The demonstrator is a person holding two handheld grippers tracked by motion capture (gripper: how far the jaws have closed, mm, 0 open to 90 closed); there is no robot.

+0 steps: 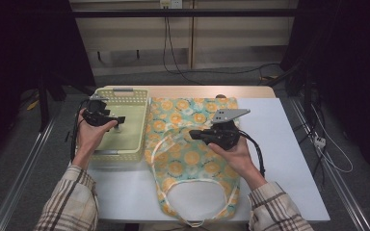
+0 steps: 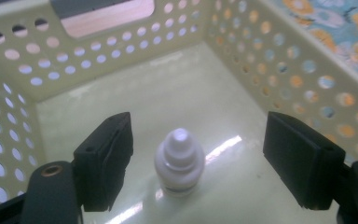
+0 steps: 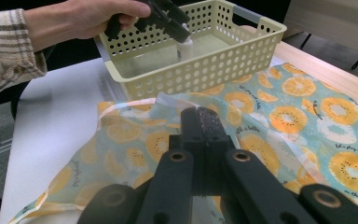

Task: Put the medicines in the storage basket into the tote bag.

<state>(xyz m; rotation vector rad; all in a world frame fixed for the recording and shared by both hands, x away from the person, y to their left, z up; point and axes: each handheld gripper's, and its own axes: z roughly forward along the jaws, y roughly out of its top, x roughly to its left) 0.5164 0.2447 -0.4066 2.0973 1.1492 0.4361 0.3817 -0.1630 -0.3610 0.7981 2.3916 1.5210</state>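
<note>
A small white dropper bottle [image 2: 179, 161] stands upright on the floor of a pale yellow perforated basket [image 2: 98, 51]. My left gripper [image 2: 198, 137] is open inside the basket, one jaw on each side of the bottle without touching it. In the high view the left gripper [image 1: 119, 120] hangs over the basket [image 1: 125, 92] at the table's left. A cloth bag [image 1: 192, 161] printed with orange slices lies flat beside the basket. My right gripper [image 1: 193, 134] is shut at a raised fold of the bag [image 3: 298, 93], its tips [image 3: 200, 114] pinching the fabric.
The white table [image 1: 284, 144] has bare room to the right of the bag and in front of the basket. A wooden strip [image 1: 188, 91] runs along the far edge. The bag's white handle loop [image 1: 197, 222] hangs at the near edge.
</note>
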